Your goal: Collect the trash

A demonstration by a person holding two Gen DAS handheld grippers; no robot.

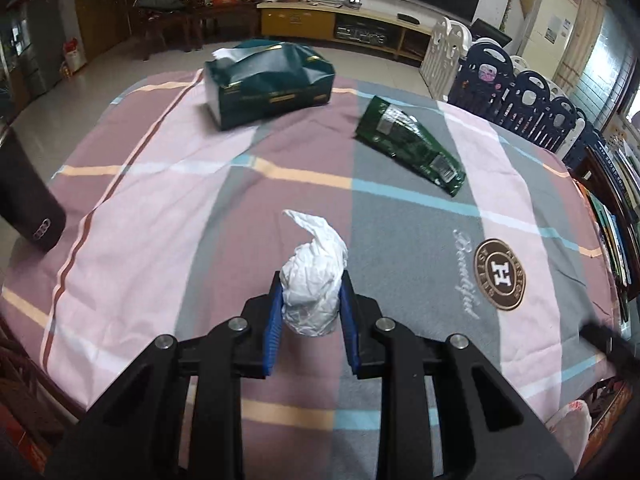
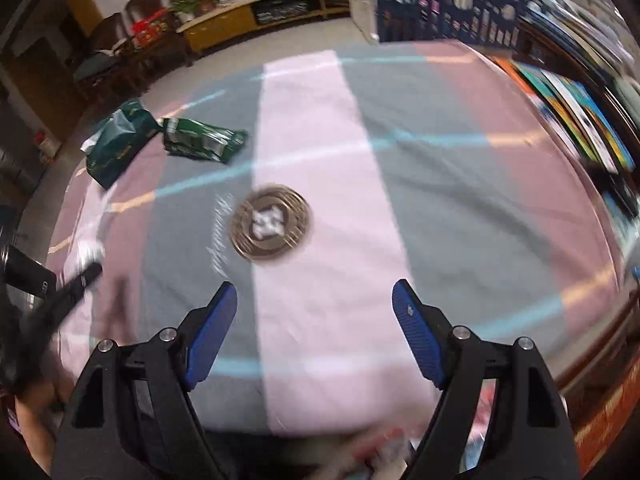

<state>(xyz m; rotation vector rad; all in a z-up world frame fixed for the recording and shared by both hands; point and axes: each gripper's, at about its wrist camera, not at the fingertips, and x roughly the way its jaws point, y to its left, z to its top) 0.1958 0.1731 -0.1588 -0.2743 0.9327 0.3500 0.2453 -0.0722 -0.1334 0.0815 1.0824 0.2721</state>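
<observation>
Left gripper (image 1: 311, 286): pads pinch crumpled tissue (image 1: 313, 280), held over checked cloth (image 1: 160, 184). Right gripper (image 2: 315, 300): jaws wide apart, nothing between. Green wrapper (image 1: 412, 146) lies on the cloth beside tissue box (image 1: 268, 80).

On the striped pink-and-grey tablecloth (image 1: 132, 184), one crumpled white paper wad (image 1: 314, 276), one green foil snack wrapper (image 1: 412, 146), one dark-green tissue pack (image 1: 272, 82) and one black cylinder (image 1: 28, 200) are counted.

Both wrist views look steeply down, close over the pink-and-grey checked tablecloth (image 1: 132, 200) — each facing the far yellow cabinet. Shared: the round brown logo patch (image 1: 499, 274) and crumpled green snack wrapper (image 2: 204, 141).
</observation>
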